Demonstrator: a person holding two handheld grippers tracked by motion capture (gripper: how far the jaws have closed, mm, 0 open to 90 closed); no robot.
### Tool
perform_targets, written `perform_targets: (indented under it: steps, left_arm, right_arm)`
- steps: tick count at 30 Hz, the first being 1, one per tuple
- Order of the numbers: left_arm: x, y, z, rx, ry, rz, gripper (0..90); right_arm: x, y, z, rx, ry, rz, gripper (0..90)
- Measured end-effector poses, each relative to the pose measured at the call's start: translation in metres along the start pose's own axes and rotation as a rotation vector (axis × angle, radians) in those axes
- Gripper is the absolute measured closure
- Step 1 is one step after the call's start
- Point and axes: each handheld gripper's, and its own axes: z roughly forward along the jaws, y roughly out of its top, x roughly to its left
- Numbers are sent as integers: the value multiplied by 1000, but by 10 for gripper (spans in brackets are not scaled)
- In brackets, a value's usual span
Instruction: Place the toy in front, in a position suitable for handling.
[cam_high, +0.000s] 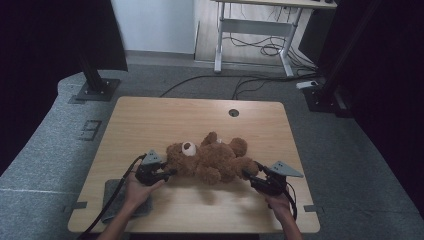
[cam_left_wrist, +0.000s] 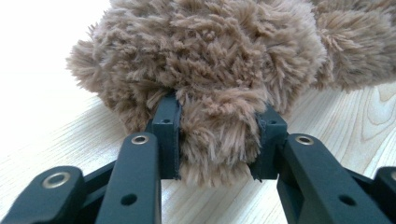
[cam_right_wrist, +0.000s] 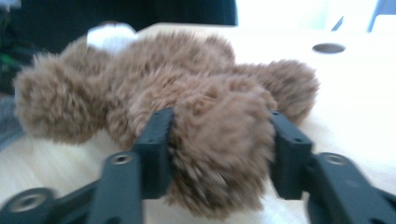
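Note:
A brown teddy bear (cam_high: 210, 157) lies on its back across the wooden table (cam_high: 150, 120), head toward the left. My left gripper (cam_high: 170, 172) comes in from the left and is shut on a tuft of the bear's head; in the left gripper view the fur (cam_left_wrist: 210, 60) bulges between the two pads of that gripper (cam_left_wrist: 217, 140). My right gripper (cam_high: 248, 175) is at the bear's leg on the right. In the right gripper view the round, unsqueezed leg (cam_right_wrist: 224, 140) sits between the spread jaws of that gripper (cam_right_wrist: 219, 144), fur brushing the pads.
A grey pad (cam_high: 125, 200) lies at the table's front left under the left hand. A round cable hole (cam_high: 233, 112) sits near the far edge. Beyond the table are a white desk frame (cam_high: 260, 25), floor cables (cam_high: 240, 82) and black stands.

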Motion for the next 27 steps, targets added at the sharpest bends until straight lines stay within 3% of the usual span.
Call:
perform_targets:
  steps: [1,2,3,7,10,11,13,14,15,18,21,25,27]
  left_arm:
    - [0,0,0,0,0,0,615]
    - [0,0,0,-1,0,-1,615]
    - [0,0,0,0,0,1,615]
    - [-1,0,0,0,3,3,615]
    - [0,0,0,0,2,2,614]
    - [0,0,0,1,2,2,614]
    - [0,0,0,0,3,1,613]
    - [-1,-1,0,0,3,1,613]
    - [-1,-1,0,0,3,1,612]
    - [0,-2,0,-3,1,0,609]
    - [-1,-2,0,-4,1,0,604]
    - [-2,-3,0,-8,11,2,598]
    - [-2,-3,-1,-12,13,-1,570]
  right_arm:
    - [0,0,0,0,0,0,369]
    - [1,11,0,-15,-24,-12,345]
    - [1,11,0,-15,-24,-12,345]
    - [6,43,6,-36,-13,-28,344]
    - [8,52,15,-17,1,-32,343]
    - [9,56,26,15,32,-19,338]
    - [10,55,33,35,50,-13,330]
    - [12,49,46,90,78,-15,322]
    - [12,49,46,90,78,-15,322]
    - [17,25,60,158,84,-26,316]
    - [16,10,59,167,94,-11,310]
    - [17,3,57,160,92,-20,326]
    - [18,2,55,151,90,-40,455]
